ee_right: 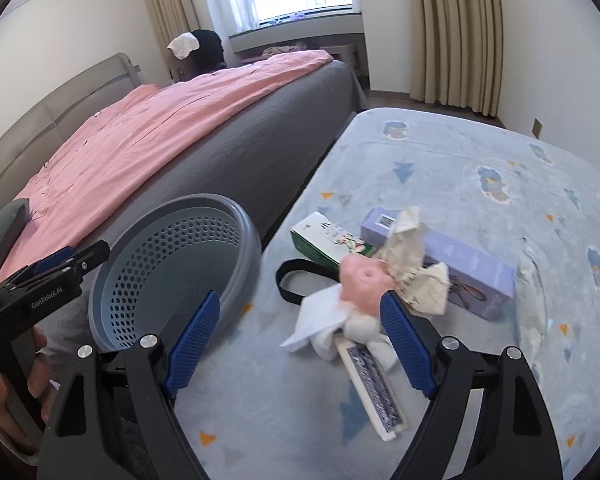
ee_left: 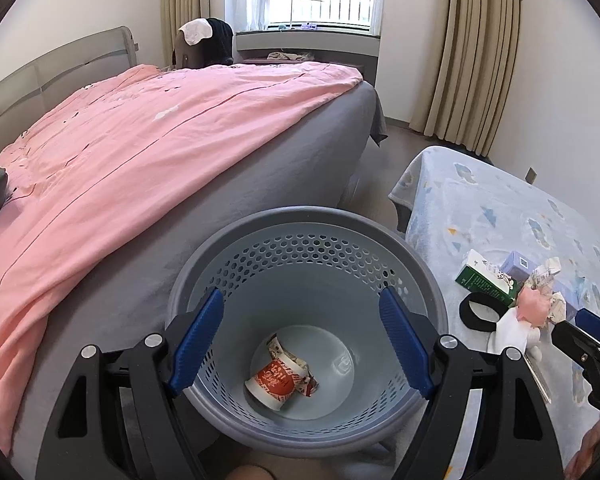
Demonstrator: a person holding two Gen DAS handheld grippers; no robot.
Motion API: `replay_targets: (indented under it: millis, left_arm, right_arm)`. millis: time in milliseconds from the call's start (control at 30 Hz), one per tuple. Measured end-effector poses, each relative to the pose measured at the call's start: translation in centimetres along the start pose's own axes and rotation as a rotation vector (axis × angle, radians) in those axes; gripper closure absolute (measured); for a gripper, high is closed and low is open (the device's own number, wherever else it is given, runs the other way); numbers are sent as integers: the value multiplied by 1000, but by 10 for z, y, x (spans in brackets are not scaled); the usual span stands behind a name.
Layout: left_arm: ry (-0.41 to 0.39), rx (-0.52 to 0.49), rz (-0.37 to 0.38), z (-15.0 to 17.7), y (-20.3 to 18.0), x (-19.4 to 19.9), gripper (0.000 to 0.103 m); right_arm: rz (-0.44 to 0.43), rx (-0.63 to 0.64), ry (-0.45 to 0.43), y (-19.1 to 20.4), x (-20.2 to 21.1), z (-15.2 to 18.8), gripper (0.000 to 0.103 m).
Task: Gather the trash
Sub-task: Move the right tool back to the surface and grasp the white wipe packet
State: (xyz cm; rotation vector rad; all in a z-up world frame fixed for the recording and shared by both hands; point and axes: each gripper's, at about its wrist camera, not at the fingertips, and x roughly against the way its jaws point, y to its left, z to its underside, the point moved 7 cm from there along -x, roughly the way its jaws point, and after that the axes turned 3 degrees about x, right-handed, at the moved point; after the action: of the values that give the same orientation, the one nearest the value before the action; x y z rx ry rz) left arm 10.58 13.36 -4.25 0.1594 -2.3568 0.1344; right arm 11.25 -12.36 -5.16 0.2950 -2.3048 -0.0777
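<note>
Bedroom scene from two wrist cams. Left gripper [ee_left: 300,336] hangs over a grey perforated trash basket [ee_left: 284,256], jaws wide apart w/ nothing between them; blue pads frame the basket's mouth. At the basket's bottom lies a crushed red-and-white paper cup [ee_left: 278,384] w/ a bit of wrapper beside it. Basket stands between a bed w/ pink cover [ee_left: 148,148] on the left and a low surface draped in a light-blue patterned blanket [ee_left: 496,216] on the right.

Right gripper [ee_right: 300,340] points down at that blanket [ee_right: 460,184], jaws wide open, empty. Trash lies on the blanket just ahead of its fingers: a green-and-white carton [ee_right: 324,242], a lavender box [ee_right: 444,264] w/ crumpled paper [ee_right: 412,256] resting against it, a pink round item [ee_right: 362,282], white tissue [ee_right: 320,326], a flat white strip w/ patterned inlay [ee_right: 374,388] and a black strap loop [ee_right: 296,284]. Pink item & tissue sit close to the right pad; can't tell if they touch. More crumpled wrapper [ee_right: 534,308] lies farther right.

Right cam also shows the left gripper [ee_right: 56,266] at the far left, a hand [ee_right: 40,372] on its handle, beside the basket [ee_right: 204,240]. Window and beige curtains [ee_right: 456,36] at the back.
</note>
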Motion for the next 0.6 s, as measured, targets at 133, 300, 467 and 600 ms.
replay_targets:
  millis: [133,300,467,600]
  left_arm:
    - [-11,-30,20,5,-17,5,26]
    - [-9,-61,40,13,-39,8,26]
    - [-3,-75,64,20,-58,13,26]
    - [10,-84,85,28,-73,15,26]
  right_arm:
    - [45,-35,-11,-28,20,15,22]
    - [109,-77,-13,-67,41,29,21]
    - [170,-87,4,-101,49,35,21]
    - [196,-78,33,-123,44,35,21]
